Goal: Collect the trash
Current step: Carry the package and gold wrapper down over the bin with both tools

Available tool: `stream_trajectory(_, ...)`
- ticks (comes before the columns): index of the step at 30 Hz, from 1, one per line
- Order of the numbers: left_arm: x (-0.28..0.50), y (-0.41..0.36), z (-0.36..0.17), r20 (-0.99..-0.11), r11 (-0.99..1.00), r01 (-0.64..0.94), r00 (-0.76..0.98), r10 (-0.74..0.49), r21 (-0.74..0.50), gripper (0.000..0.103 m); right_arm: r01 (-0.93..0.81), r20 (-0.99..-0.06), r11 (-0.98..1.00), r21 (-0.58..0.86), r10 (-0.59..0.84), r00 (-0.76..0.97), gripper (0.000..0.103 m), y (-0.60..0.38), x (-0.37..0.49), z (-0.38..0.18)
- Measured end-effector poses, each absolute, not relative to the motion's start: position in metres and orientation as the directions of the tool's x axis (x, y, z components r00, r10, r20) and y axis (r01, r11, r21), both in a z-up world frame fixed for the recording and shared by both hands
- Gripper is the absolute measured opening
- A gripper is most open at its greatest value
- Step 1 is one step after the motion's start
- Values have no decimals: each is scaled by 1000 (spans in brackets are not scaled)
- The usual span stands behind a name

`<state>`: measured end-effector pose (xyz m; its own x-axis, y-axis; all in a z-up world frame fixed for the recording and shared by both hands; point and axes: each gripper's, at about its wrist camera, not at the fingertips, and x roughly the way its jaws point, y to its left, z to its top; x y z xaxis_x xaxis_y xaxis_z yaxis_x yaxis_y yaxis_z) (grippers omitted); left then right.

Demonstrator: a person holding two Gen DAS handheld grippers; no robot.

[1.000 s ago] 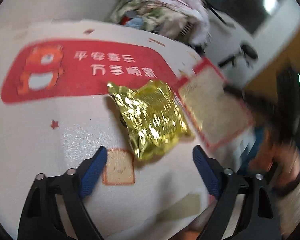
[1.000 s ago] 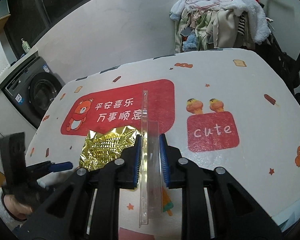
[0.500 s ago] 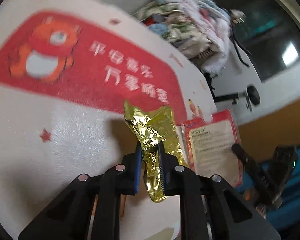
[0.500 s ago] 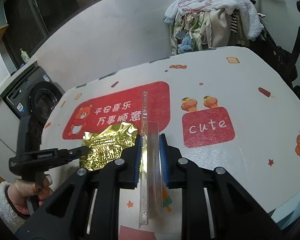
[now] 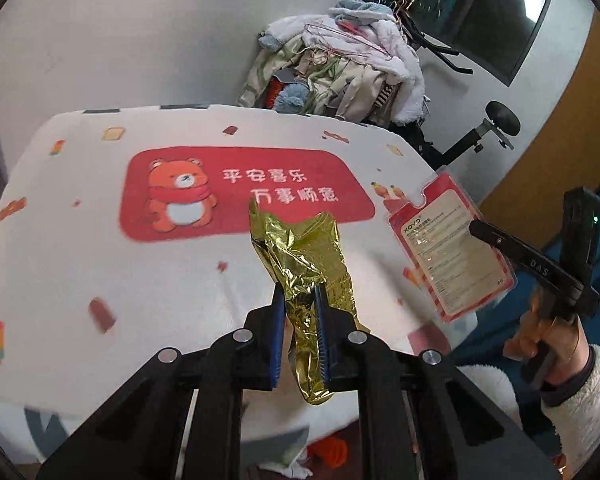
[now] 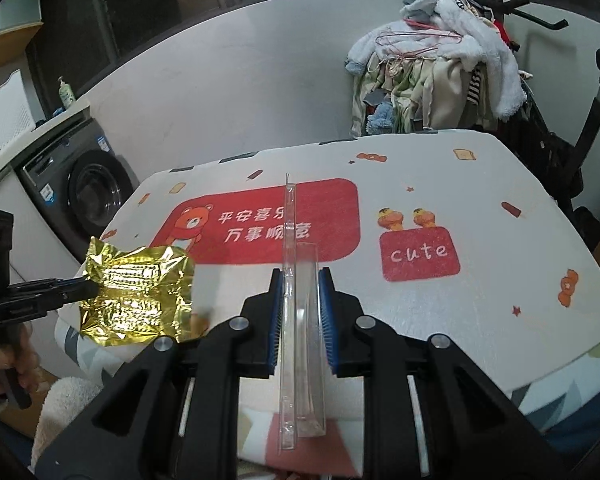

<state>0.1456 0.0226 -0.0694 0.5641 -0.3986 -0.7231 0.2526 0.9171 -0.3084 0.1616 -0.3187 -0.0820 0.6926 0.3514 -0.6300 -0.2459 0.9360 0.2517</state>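
Left gripper (image 5: 298,312) and right gripper (image 6: 299,312) both clamped, angled downward.

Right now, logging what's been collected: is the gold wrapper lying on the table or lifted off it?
Lifted off. The left gripper is shut on the gold wrapper, which hangs crumpled above the table.

Even indoor light, glare on gold foil (image 5: 304,256), fisheye-warped dark corners.

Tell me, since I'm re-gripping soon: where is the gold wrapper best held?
Grip the gold wrapper at a flat edge, coming from the side across its thin faces. It is a limp, crinkled foil sheet, so the pads need both faces. The left gripper holds it this way, pinching its lower part while the rest stands free.
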Motion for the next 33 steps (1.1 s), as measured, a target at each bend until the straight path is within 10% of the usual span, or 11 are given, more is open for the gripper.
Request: stream_trajectory(33, -23, 54, -73, -704, 909, 301, 577, -414, -288, 14, -406, -736, 881, 241, 439, 516, 21, -255, -3, -133)
